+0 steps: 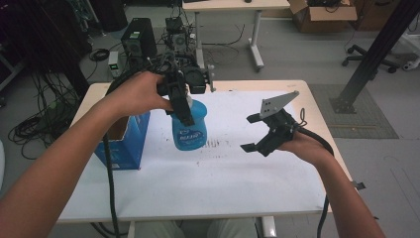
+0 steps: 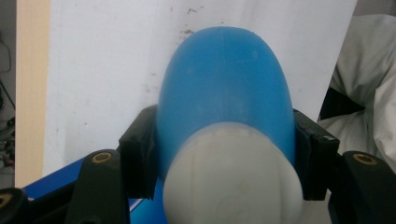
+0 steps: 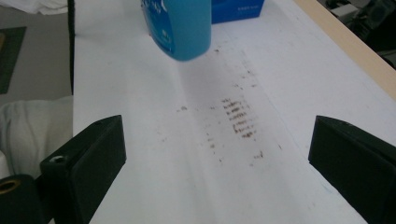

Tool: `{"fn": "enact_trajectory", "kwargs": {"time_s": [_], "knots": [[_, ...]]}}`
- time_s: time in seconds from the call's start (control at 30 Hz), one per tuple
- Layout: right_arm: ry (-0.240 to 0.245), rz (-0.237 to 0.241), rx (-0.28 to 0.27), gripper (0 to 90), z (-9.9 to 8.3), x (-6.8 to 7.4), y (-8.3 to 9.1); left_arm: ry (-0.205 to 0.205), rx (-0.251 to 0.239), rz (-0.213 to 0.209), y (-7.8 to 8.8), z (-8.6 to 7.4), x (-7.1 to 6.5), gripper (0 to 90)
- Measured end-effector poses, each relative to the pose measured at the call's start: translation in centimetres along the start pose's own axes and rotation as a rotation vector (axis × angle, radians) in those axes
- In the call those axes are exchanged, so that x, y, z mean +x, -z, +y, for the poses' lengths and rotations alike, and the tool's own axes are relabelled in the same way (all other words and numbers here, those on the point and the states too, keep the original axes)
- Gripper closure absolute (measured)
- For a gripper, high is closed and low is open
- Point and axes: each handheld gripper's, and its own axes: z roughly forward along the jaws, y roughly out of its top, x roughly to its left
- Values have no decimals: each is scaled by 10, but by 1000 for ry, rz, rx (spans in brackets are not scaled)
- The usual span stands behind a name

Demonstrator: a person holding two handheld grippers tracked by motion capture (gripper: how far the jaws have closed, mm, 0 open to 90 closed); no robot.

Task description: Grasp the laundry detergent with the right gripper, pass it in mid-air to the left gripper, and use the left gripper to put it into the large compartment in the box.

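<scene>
A blue bottle (image 1: 190,130) with a printed label hangs from my left gripper (image 1: 183,110) over the white sheet (image 1: 218,168), left of centre. In the left gripper view the black jaws are shut on the blue bottle (image 2: 224,88) just below its white cap (image 2: 232,179). I cannot tell whether its base touches the sheet. My right gripper (image 1: 249,133) is held to the right of the bottle, apart from it. Its jaws stand wide open with nothing between them. In the right gripper view the bottle (image 3: 180,28) is ahead at the top.
A blue cardboard box (image 1: 124,144) stands open at the table's left edge, close beside the bottle. Brown smudges (image 3: 238,121) mark the sheet between the bottle and the right gripper. A black cable (image 1: 111,183) trails off the front left.
</scene>
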Motion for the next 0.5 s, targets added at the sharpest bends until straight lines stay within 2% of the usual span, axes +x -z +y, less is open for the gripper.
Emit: {"fn": "enact_trajectory", "kwargs": {"time_s": [0.2, 0.5], "knots": [[-18, -42, 40, 38, -10, -2, 15, 69, -4, 6, 7, -2, 11, 379], [-56, -85, 119, 36, -28, -10, 31, 203, 19, 38, 22, -7, 28, 379]]}}
